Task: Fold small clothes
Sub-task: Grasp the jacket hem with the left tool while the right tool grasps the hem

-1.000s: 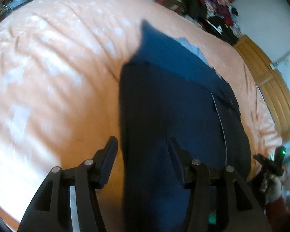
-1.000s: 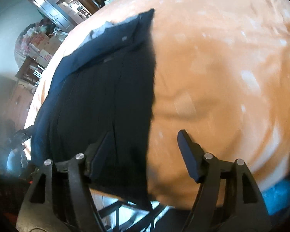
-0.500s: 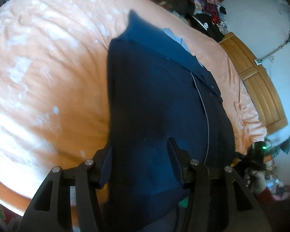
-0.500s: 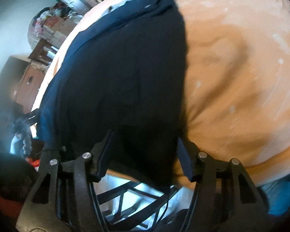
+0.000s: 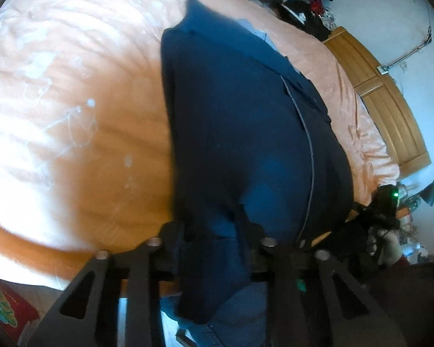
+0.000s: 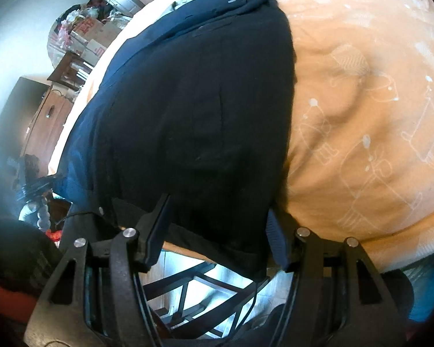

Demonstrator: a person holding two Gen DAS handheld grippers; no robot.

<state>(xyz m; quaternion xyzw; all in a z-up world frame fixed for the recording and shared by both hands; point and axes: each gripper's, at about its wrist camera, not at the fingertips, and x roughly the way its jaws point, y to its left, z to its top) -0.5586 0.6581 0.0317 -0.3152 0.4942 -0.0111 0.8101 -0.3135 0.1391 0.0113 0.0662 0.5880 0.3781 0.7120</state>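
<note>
Left wrist view shows your left gripper (image 5: 209, 234) now clamped on the navy garment (image 5: 246, 121)'s near hem at the bed (image 5: 72, 110)'s edge, where a second ago both jaws stood apart; your right gripper (image 6: 217, 231) straddles its corner, not yet pinching, so the fold can start.

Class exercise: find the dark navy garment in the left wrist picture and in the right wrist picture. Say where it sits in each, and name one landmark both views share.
Left wrist view: the dark navy garment fills the centre and right, its near edge between the left gripper fingers.
Right wrist view: it fills the centre and left, its hem hanging between the right gripper fingers.
Shared landmark: the orange patterned bedspread under it.
</note>
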